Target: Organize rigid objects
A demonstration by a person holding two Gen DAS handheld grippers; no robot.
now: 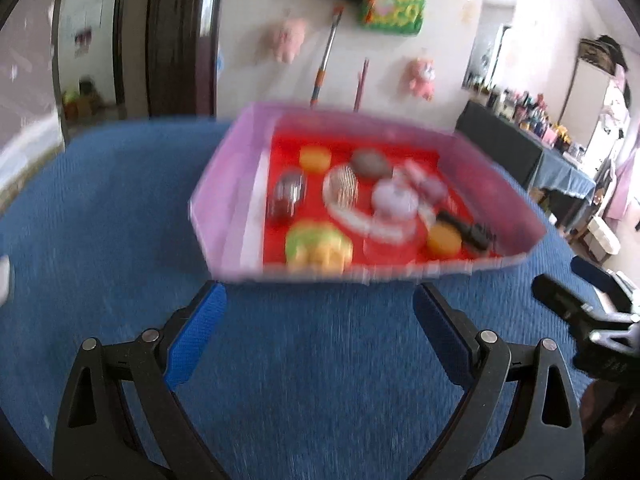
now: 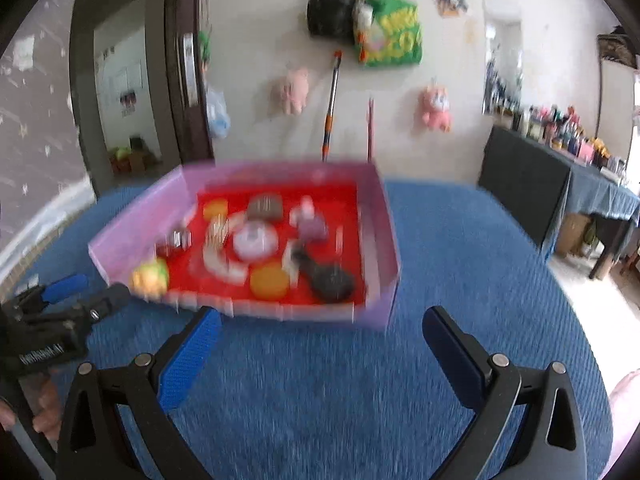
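The blue surface [image 1: 120, 208] carries a pink box [image 1: 224, 184] holding the small rigid objects [image 1: 394, 200], gathered for sorting. Near its front wall, left tool [image 1: 320, 304] and right tool [image 2: 322, 326] hover released, empty.

Blue-covered table [image 1: 120, 208], pink tray [image 1: 224, 200] of small objects on it
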